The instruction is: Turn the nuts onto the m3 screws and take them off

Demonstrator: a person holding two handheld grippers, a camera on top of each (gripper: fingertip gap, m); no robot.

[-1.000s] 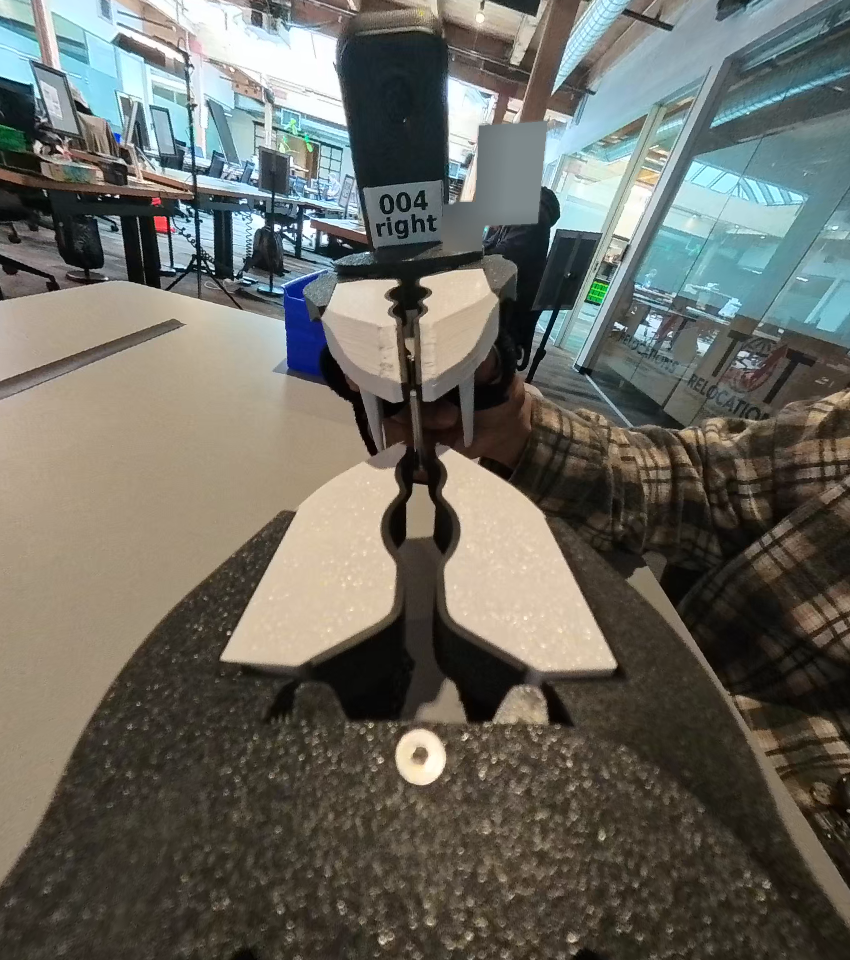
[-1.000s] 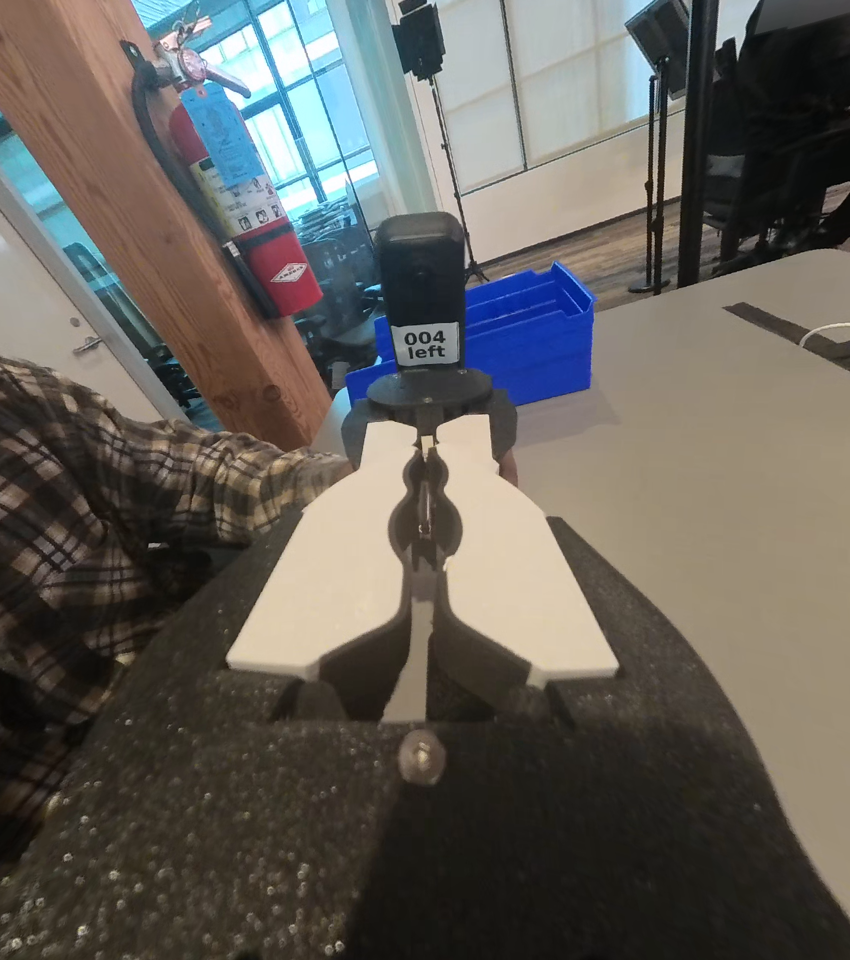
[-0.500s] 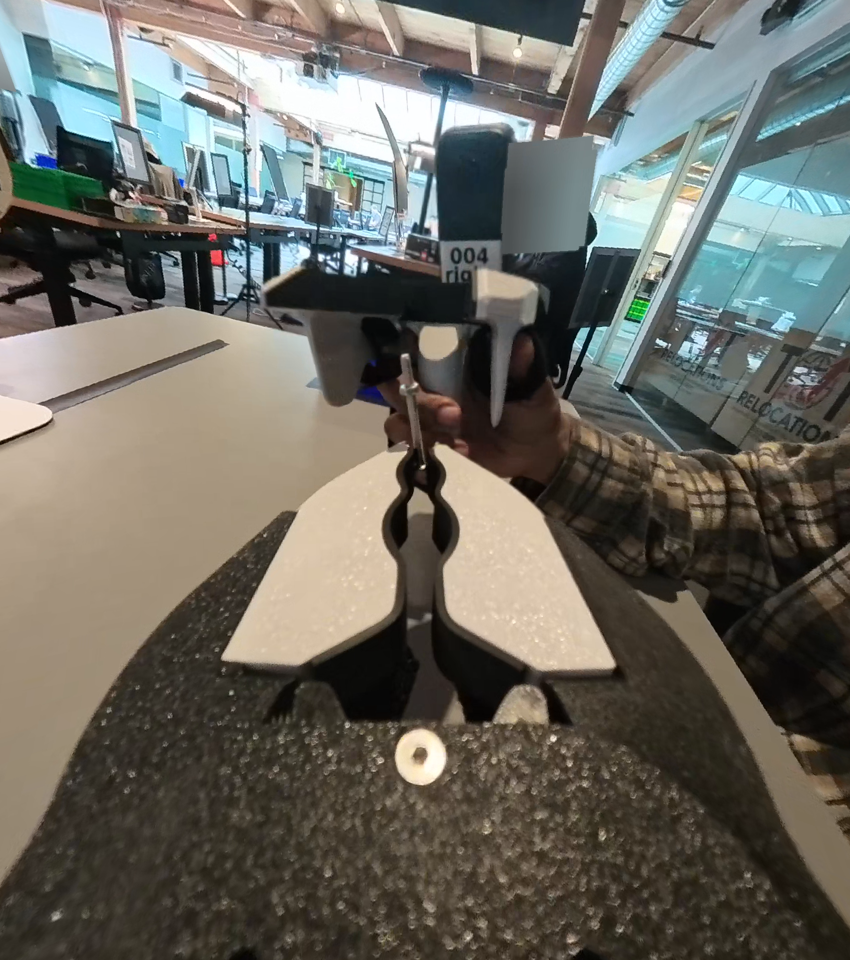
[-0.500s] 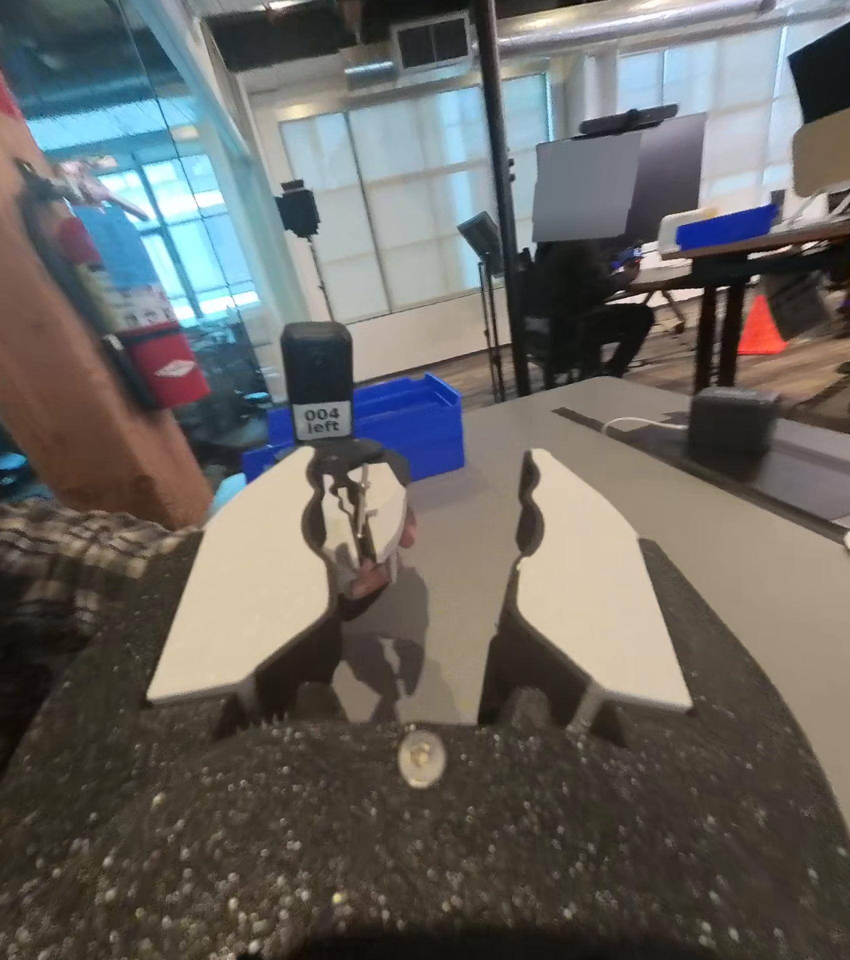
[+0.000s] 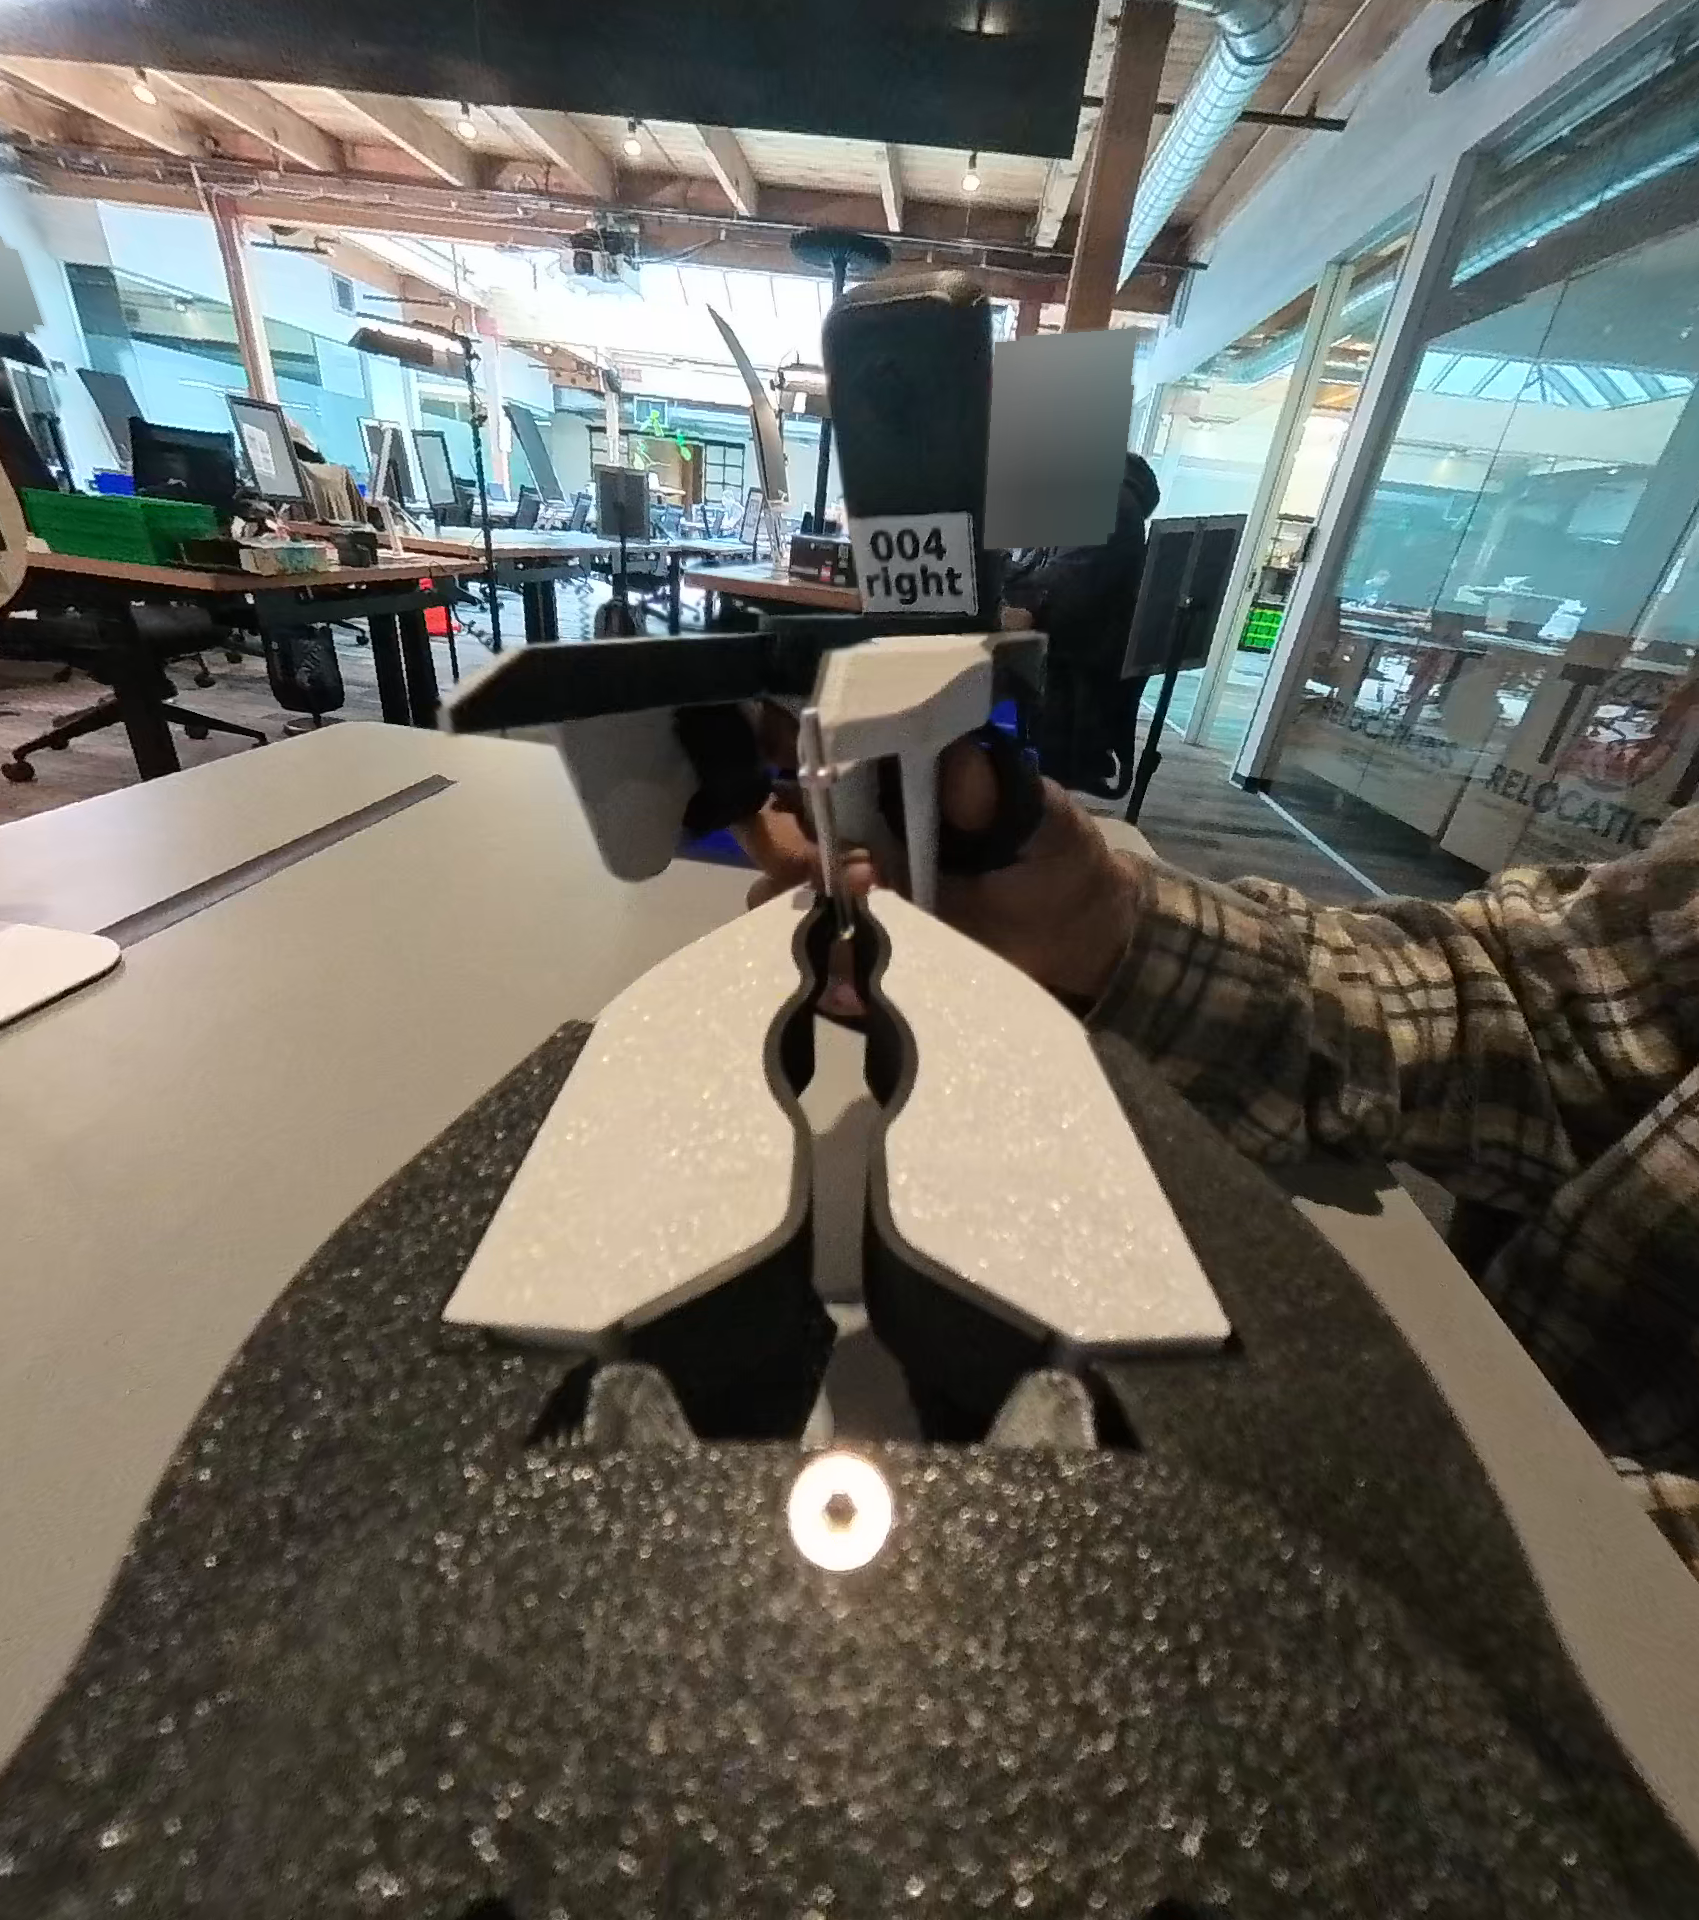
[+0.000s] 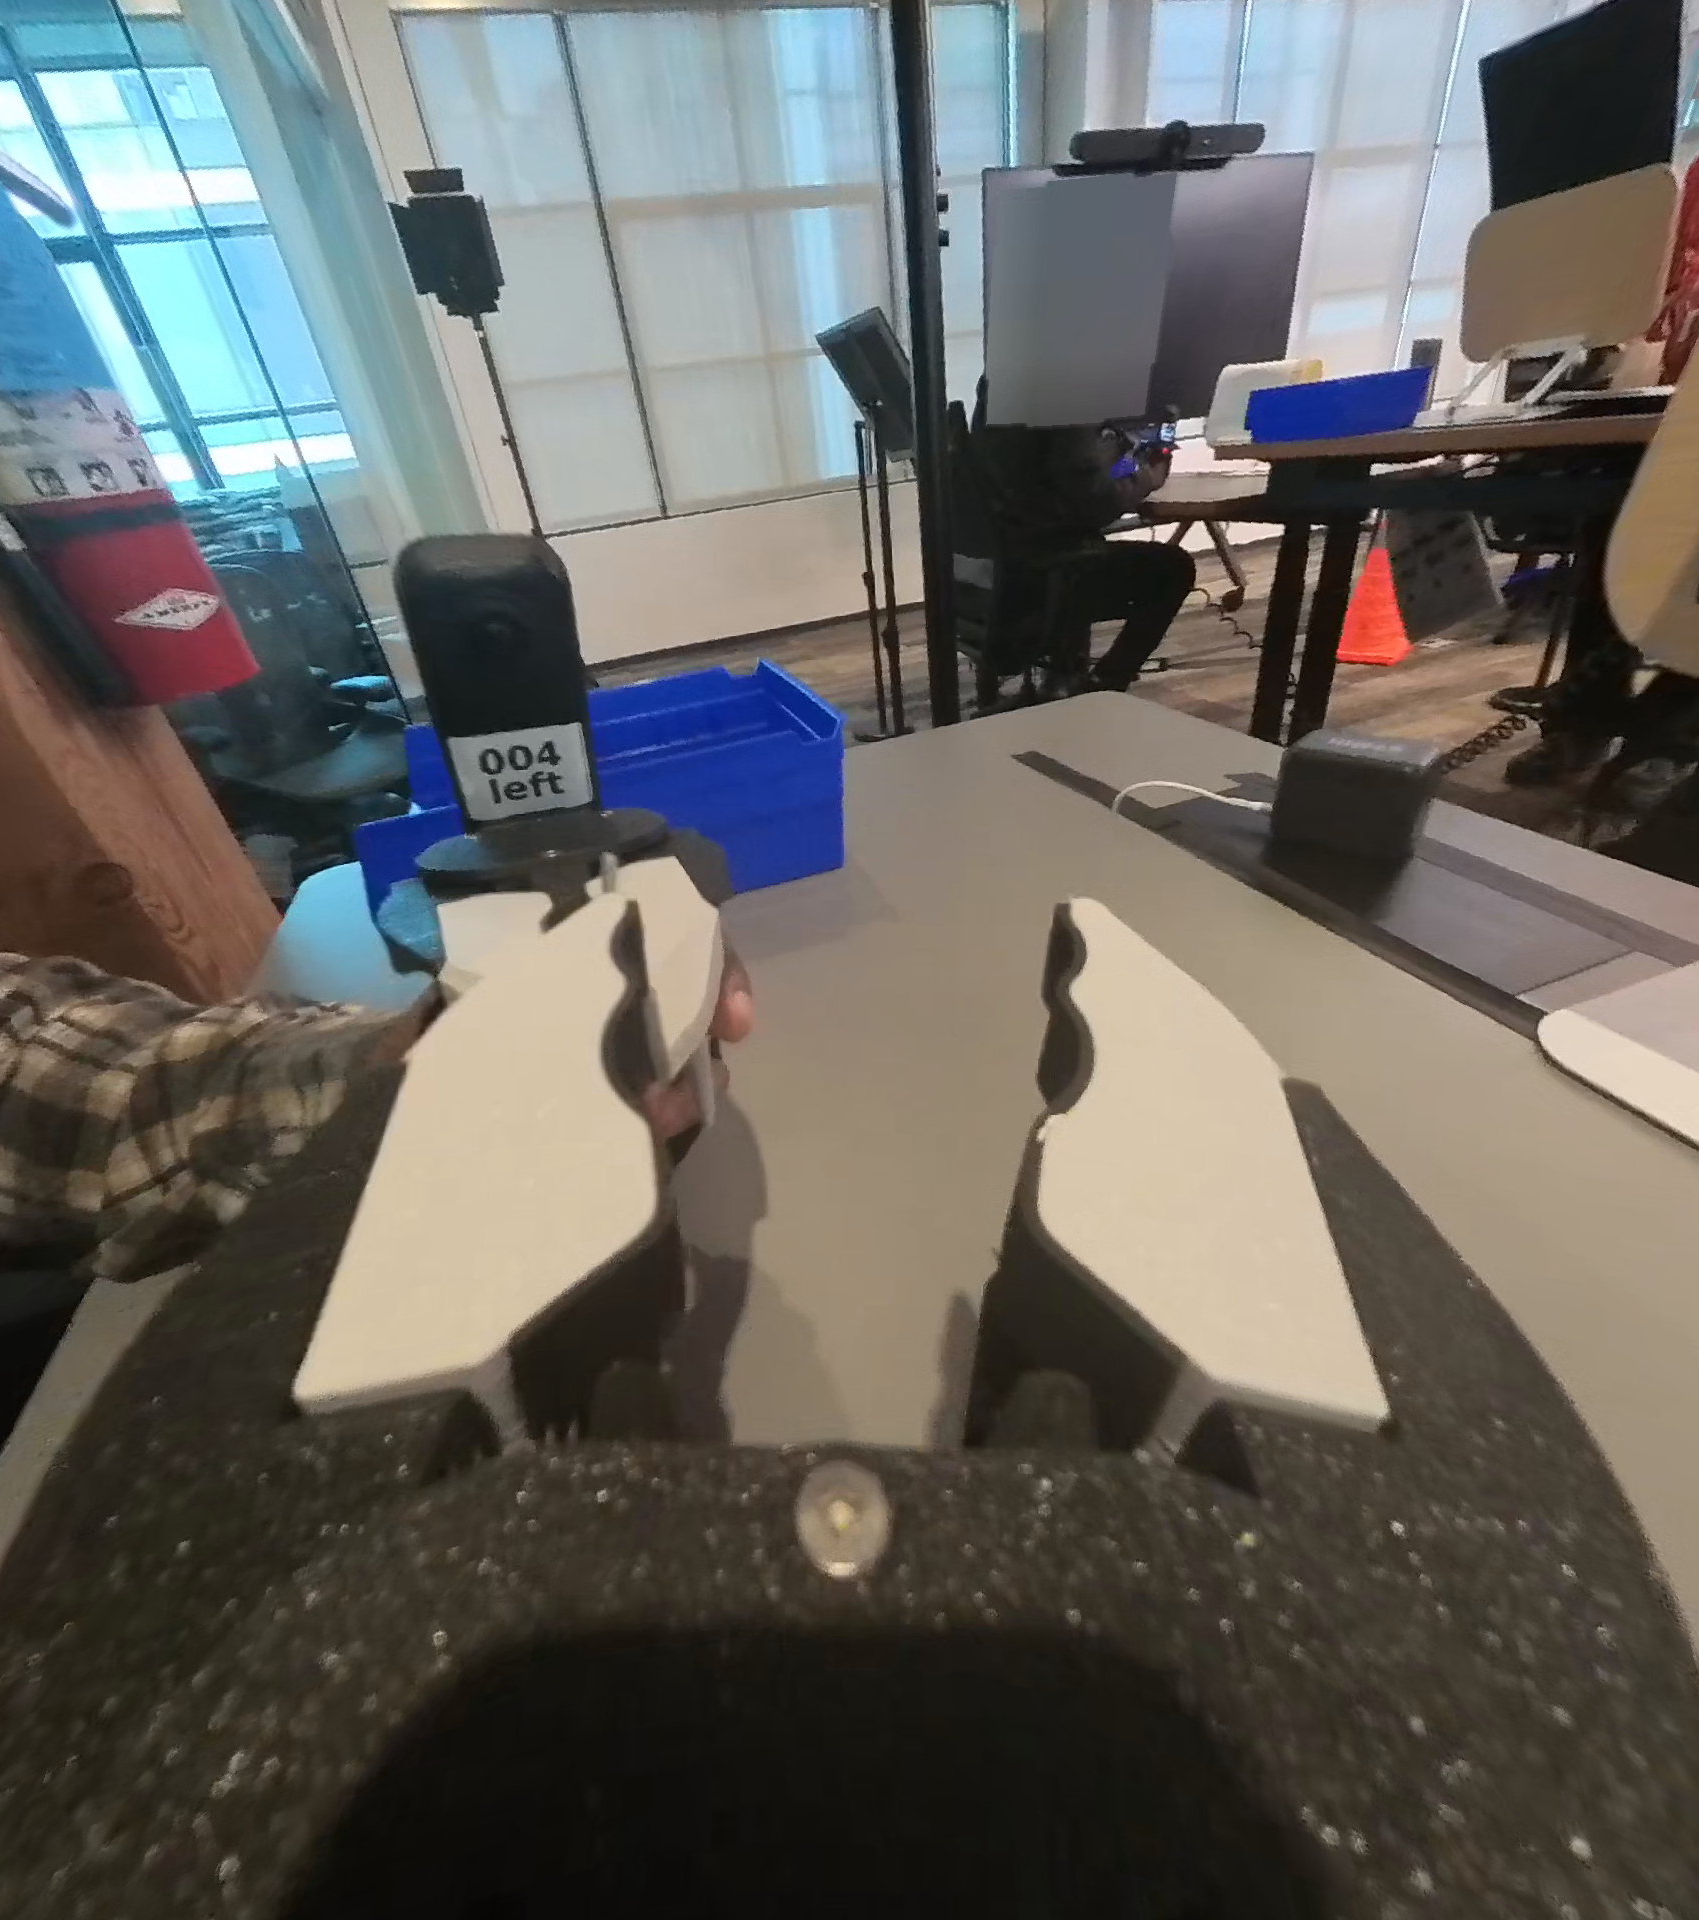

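The screw (image 5: 827, 831) stands upright, pinched at its lower end between the tips of my left gripper (image 5: 840, 928), whose two white fingers (image 5: 668, 1122) are drawn together on it. Its shaft rises above the tips, and a small nut (image 5: 813, 774) sits near its top end. Whether the nut is threaded on I cannot tell.

My right gripper (image 6: 850, 1039) is spread wide with nothing between its fingers (image 6: 1188, 1174). In the left wrist view it hangs just behind the screw, turned side-on, and one white finger lies right beside the nut; I cannot tell if they touch. My right hand (image 5: 1011, 883) wraps its handle, the plaid sleeve (image 5: 1396, 1018) running off to the right.

From the right wrist view, my left gripper shows at the left, partly behind my own left finger, with the thin screw poking up from its tips (image 6: 608, 871).

Both grippers are held above the grey table (image 6: 928, 831). A blue bin (image 6: 720, 779) lies at its far edge, a small black box (image 6: 1354, 800) with a white cable (image 6: 1188, 795) sits farther right, and a white pad (image 6: 1676, 1060) lies at the right edge.
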